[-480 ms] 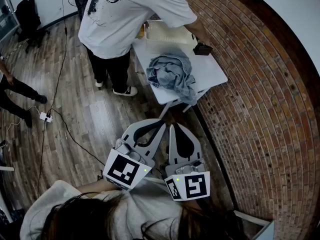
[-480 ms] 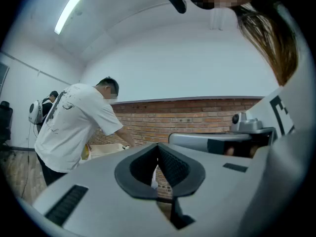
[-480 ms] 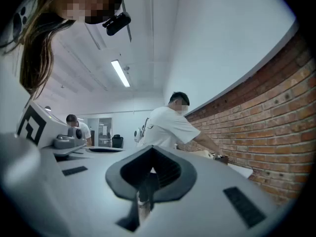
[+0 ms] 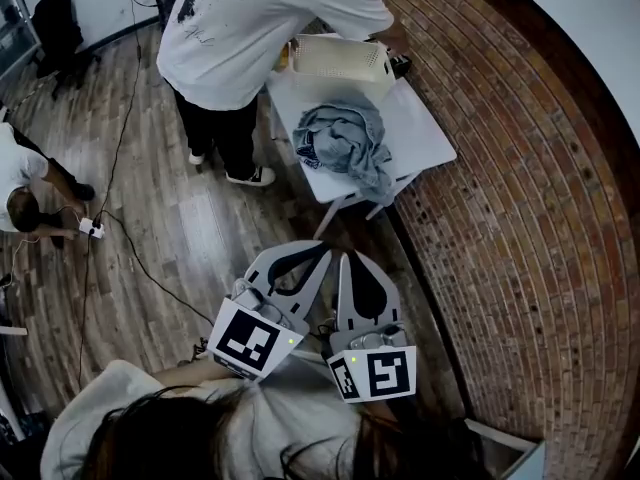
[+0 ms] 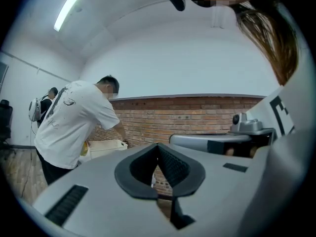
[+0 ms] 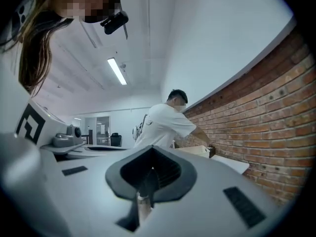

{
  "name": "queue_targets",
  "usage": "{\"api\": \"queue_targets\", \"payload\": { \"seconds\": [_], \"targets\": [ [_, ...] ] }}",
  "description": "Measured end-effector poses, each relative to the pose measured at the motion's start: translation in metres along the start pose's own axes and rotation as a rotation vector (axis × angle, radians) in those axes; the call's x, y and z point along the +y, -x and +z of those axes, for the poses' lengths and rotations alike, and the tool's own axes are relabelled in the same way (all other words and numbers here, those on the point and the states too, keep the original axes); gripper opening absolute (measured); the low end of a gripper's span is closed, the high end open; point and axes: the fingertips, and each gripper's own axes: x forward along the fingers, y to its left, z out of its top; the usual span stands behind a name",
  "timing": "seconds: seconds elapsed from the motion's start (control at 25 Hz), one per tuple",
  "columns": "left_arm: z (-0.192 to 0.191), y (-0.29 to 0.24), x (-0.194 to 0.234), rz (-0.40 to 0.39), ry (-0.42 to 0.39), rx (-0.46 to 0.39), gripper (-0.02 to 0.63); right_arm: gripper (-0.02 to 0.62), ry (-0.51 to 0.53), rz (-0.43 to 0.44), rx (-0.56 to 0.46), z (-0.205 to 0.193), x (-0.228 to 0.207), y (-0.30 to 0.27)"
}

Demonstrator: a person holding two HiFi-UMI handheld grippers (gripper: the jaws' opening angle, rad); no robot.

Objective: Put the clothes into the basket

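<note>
Left gripper [image 4: 322, 249] and right gripper [image 4: 347, 257] pressed together, empty, parked low centre, likely waiting. Crumpled blue-grey clothes [image 4: 345, 143] on white table [image 4: 425, 128] upper centre, beside white perforated basket [image 4: 335, 58] where a white-shirted person [image 4: 260, 28] reaches.

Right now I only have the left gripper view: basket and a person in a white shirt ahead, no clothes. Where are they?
Observer: Head view has the clothes heaped on the table, on the near side of the basket.
Operator: Right gripper free?
Observer: Yes. The right gripper is shut, with nothing between its jaws.
Operator: Anyone else around?
Observer: A second person crouches on the floor at far left, away from the table.
</note>
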Motion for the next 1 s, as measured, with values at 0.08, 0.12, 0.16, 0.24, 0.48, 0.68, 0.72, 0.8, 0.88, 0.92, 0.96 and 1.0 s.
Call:
{"api": "queue_targets", "payload": {
  "seconds": [0.08,0.12,0.16,0.24,0.48,0.68,0.72,0.8,0.88,0.92,0.96,1.0],
  "targets": [
    [0.001,-0.001,-0.001,0.006,-0.004,-0.002,0.008,0.006,-0.002,0.006,-0.003,0.0,-0.002,0.001],
    [0.001,-0.002,-0.001,0.009,-0.005,-0.002,0.008,0.006,-0.008,0.008,-0.004,-0.001,-0.003,0.002],
    [0.001,-0.002,-0.002,0.012,-0.005,-0.002,0.008,0.006,-0.015,0.01,-0.004,-0.002,-0.004,0.003],
    [0.0,-0.003,-0.004,0.017,-0.005,-0.002,0.008,0.006,-0.028,0.008,-0.005,-0.003,-0.007,0.004],
    [0.004,-0.008,-0.008,0.042,0.006,-0.003,0.008,0.006,-0.03,-0.004,-0.009,-0.003,-0.021,0.012],
    [-0.002,-0.013,-0.017,0.068,0.011,-0.002,0.008,0.006,-0.039,0.011,0.007,-0.011,-0.031,0.021],
    [-0.003,-0.013,-0.018,0.073,0.013,-0.002,0.008,0.006,-0.039,0.015,0.007,-0.011,-0.033,0.022],
    [-0.005,-0.014,-0.021,0.084,0.017,-0.002,0.008,0.006,-0.04,0.023,0.006,-0.012,-0.036,0.025],
    [-0.006,-0.015,-0.024,0.097,0.018,0.0,0.008,0.006,-0.043,0.031,0.002,-0.012,-0.039,0.027],
    [-0.007,-0.015,-0.025,0.103,0.019,0.001,0.008,0.006,-0.046,0.035,0.001,-0.012,-0.04,0.028],
    [-0.008,-0.015,-0.027,0.109,0.02,0.003,0.008,0.006,-0.049,0.038,0.001,-0.013,-0.042,0.029],
    [-0.009,-0.014,-0.028,0.115,0.02,0.005,0.008,0.006,-0.051,0.04,0.001,-0.013,-0.042,0.031]
  ]
}}
